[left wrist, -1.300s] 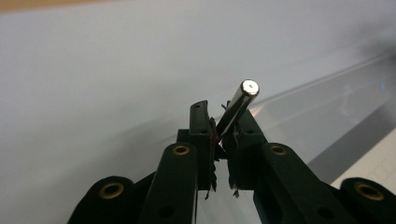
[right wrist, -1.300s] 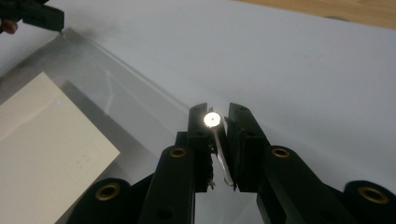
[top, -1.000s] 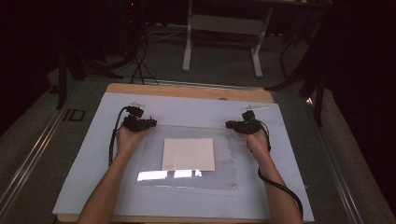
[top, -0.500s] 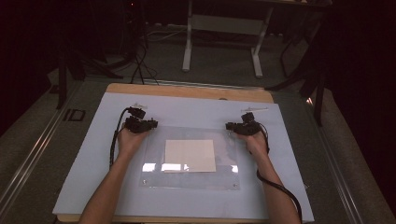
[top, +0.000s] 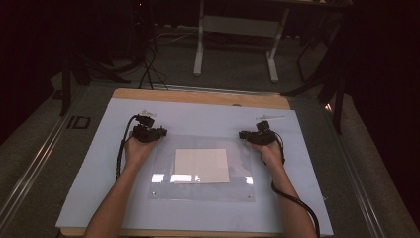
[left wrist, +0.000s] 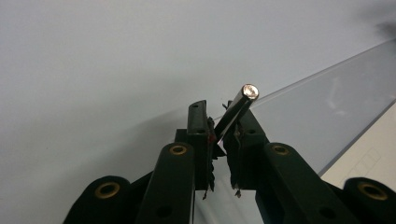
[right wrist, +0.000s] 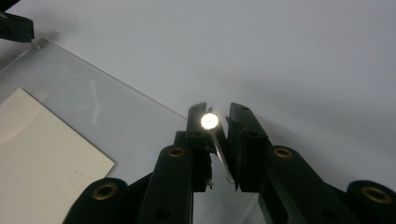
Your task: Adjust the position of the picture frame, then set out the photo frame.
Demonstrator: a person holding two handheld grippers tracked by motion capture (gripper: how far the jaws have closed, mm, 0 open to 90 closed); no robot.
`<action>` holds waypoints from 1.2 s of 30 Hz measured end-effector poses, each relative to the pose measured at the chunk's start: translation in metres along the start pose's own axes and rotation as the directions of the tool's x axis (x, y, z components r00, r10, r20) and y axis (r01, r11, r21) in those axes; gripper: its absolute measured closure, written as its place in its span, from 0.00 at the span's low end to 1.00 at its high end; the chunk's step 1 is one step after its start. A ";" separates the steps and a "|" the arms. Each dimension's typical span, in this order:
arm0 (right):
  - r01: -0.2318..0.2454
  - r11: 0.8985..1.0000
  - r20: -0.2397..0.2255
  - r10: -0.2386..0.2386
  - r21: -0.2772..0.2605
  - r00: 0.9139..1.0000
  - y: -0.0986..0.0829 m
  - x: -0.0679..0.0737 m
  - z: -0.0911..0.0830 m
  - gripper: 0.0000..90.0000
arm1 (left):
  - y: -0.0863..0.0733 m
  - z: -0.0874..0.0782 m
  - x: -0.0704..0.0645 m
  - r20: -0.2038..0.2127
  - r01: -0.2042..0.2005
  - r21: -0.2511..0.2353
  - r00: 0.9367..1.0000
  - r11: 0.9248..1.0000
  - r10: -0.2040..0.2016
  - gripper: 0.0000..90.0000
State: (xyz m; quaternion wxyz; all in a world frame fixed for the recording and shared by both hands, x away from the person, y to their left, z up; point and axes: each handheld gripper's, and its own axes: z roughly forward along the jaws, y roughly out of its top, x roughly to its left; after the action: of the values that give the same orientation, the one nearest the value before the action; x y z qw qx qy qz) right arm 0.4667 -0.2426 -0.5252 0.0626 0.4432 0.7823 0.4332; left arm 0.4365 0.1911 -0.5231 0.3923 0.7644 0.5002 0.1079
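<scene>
A clear acrylic sheet (top: 202, 168), flat, rectangular and glossy, lies on a pale blue mat (top: 94, 198) that covers most of a wooden table (top: 198, 96). Bright strips of light reflect off the sheet near its front half, and small round fittings sit at its front corners. Under or on the sheet, near its centre, rests a cream rectangular paper (top: 201, 165) with a matte face.

The left gripper (top: 154, 133) sits at the sheet's far left corner. In the left gripper view its black jaws are closed on a short, polished metal standoff (left wrist: 236, 112), a cylinder with a shiny round end, which stands tilted at the sheet's corner. The transparent edge (left wrist: 322, 70) runs away to the right as a thin bright line, and a corner of the paper (left wrist: 364, 158) shows below it.

The right gripper (top: 250, 136) is at the far right corner. In the right gripper view its jaws clamp a second metal standoff (right wrist: 209, 122), whose round end glares white, with its slim shaft slanting down between the jaws. The sheet (right wrist: 93, 107) stretches to the left there, smooth and faintly streaked, with the paper (right wrist: 42, 154) beneath
</scene>
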 end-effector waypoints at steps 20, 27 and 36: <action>0.022 1.000 0.043 -0.021 -0.013 0.999 -0.004 0.003 -0.002 0.81 | -0.007 -0.008 0.004 0.018 0.004 -0.050 1.000 0.999 -0.003 0.76; 0.079 0.995 0.110 -0.072 -0.064 0.991 -0.009 0.009 -0.016 0.74 | -0.009 -0.019 0.004 0.041 0.010 -0.114 0.999 0.993 -0.005 0.68; 0.117 0.985 0.126 -0.101 -0.126 0.987 -0.015 0.015 -0.017 0.88 | -0.017 -0.026 -0.001 0.036 -0.039 -0.185 0.998 0.982 0.047 0.65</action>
State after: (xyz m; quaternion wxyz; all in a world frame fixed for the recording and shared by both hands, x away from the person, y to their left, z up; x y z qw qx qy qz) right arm 0.4402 -0.2455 -0.5216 0.1620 0.4196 0.7695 0.4533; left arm 0.4098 0.2069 -0.5176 0.4691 0.7374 0.4634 0.1467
